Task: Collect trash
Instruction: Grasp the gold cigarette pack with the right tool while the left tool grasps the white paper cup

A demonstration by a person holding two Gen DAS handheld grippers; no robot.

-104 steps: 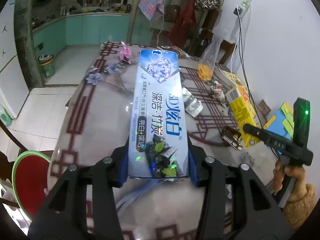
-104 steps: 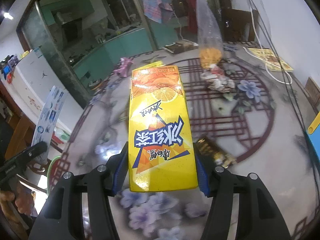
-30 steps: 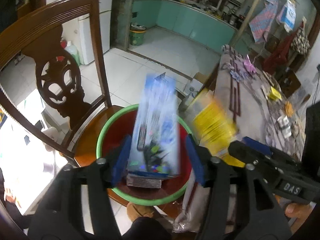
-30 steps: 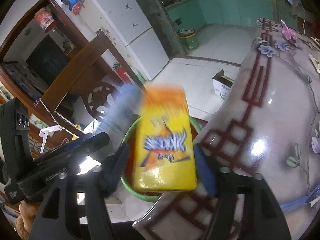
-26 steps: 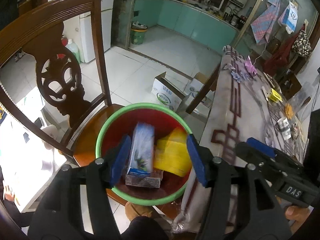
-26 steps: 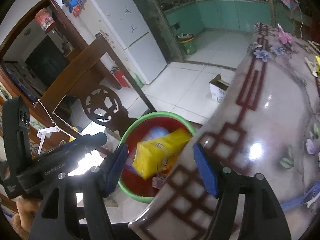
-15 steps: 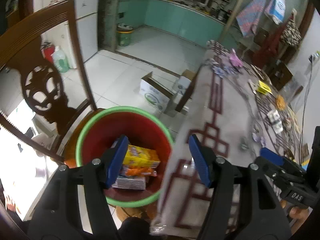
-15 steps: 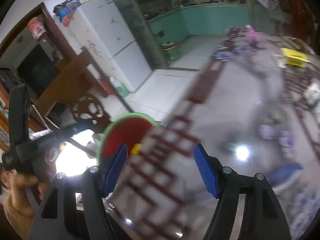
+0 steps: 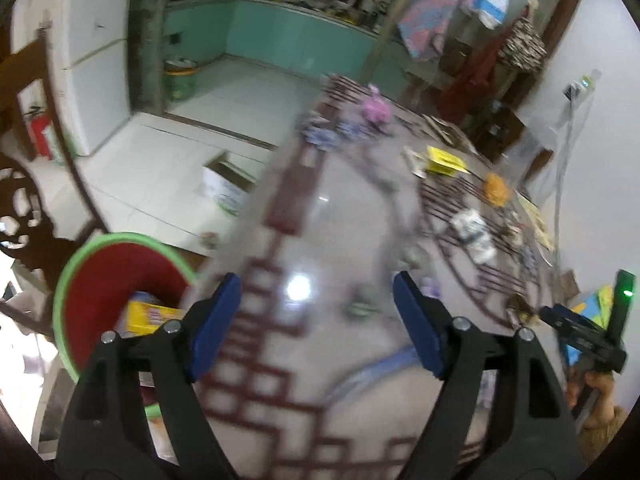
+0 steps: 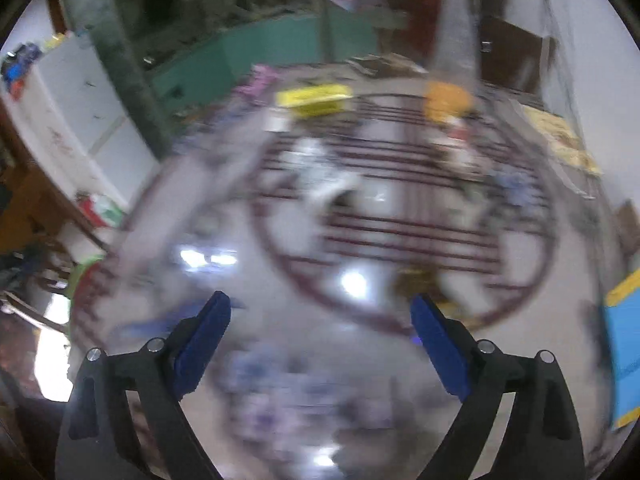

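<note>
A glossy round table [image 9: 320, 216] with a dark red lattice pattern fills the foreground, reflecting bright lamp glare. Beyond it lie a white tiled floor [image 9: 168, 168], teal kitchen cabinets [image 9: 288, 40] and a white wall [image 9: 600, 128]. A carved dark wooden chair [image 9: 28, 216] stands at the left.

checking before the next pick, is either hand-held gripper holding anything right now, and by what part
Nothing is held. The left hand-held gripper and the right hand-held gripper both stand open over the table, jaws just widened, nothing between them.
</note>
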